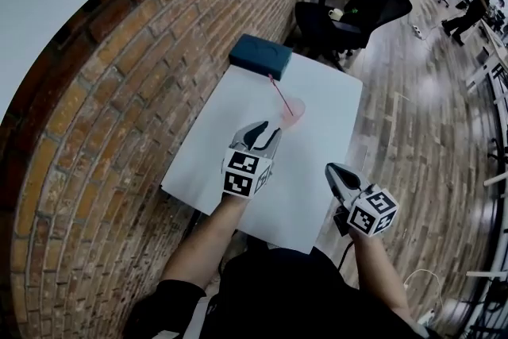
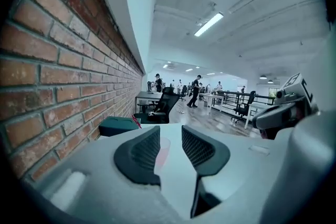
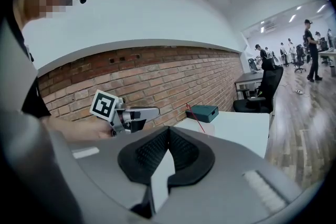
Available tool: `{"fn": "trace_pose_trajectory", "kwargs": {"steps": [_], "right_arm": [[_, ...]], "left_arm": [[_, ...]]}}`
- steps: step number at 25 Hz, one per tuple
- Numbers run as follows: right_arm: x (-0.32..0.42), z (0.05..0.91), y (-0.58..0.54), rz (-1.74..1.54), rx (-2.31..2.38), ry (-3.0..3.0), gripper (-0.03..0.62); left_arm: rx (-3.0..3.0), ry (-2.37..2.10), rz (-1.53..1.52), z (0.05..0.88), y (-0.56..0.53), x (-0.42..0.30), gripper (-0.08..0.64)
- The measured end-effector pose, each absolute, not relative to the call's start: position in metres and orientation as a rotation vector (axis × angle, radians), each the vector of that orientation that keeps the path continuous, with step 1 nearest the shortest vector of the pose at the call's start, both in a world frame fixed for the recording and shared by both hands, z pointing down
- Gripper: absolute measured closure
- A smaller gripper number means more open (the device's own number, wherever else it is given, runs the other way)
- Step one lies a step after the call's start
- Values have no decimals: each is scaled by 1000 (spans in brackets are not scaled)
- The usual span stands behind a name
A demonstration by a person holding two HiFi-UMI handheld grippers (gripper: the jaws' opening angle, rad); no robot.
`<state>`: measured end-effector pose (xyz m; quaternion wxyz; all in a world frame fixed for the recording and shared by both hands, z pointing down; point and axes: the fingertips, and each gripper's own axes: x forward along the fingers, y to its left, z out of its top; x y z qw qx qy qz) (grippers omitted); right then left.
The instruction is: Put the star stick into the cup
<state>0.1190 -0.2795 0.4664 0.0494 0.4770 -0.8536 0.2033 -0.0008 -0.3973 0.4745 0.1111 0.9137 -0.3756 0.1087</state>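
Fingers [image 2: 139, 155] half-open on left gripper [image 1: 268, 129], closed on right gripper [image 1: 332, 168], both empty; one stick [image 1: 279, 94] sits in one cup [image 1: 292, 112].

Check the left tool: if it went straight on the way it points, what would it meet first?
Most likely the pink cup, framed between the open jaws of the left tool, with the star stick already in it. Depth is hard to judge.

Pink cup [image 1: 292, 111] w/ red star stick [image 1: 278, 93] (tilted) inside.
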Motion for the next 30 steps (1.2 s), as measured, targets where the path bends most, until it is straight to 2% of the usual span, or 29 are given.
{"fn": "trace_pose_trajectory", "kwargs": {"steps": [5, 10, 16, 30], "right_arm": [[102, 453, -267, 552, 1456, -2612, 592], [89, 437, -262, 462, 1406, -2633, 594], [107, 413, -261, 362, 1395, -2663, 594], [170, 359, -251, 239, 1474, -2829, 594]], "left_arm": [[2768, -1133, 316, 454, -368, -20, 459], [2757, -1211, 289, 434, -350, -43, 555], [2692, -1349, 217, 411, -346, -63, 555], [2608, -1446, 211, 400, -335, -50, 555]]}}
